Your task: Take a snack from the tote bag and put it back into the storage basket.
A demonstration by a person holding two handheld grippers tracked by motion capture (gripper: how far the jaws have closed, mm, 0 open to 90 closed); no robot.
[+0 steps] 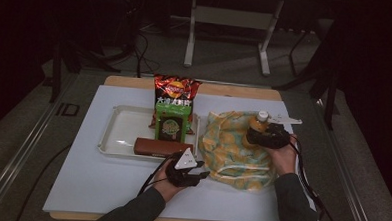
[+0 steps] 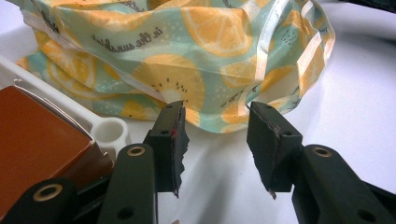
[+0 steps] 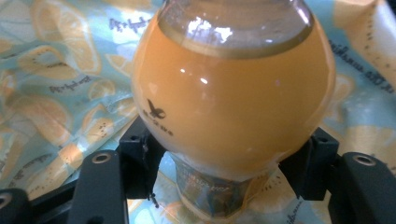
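Bottle (image 1: 257,127) sits clenched in your right gripper (image 1: 269,135), jaws squeezing the narrow waist under the round orange belly, cap up, long axis roughly upright. It hangs directly over the bag (image 1: 235,149), which lies slumped on the table (image 1: 81,175) right of the tray (image 1: 120,129). Your left gripper (image 2: 215,140) is released, jaws spread and empty, low on the table, with the bag's near edge just ahead of the tips and not touching. I'd guess the bottle goes in the bag; can't tell from here where the mouth is. Left is the nearer hand to that edge, so the hem lift is its job. Box (image 2: 35,140) and tray corner sit just beside the left jaw, watch for snagging.
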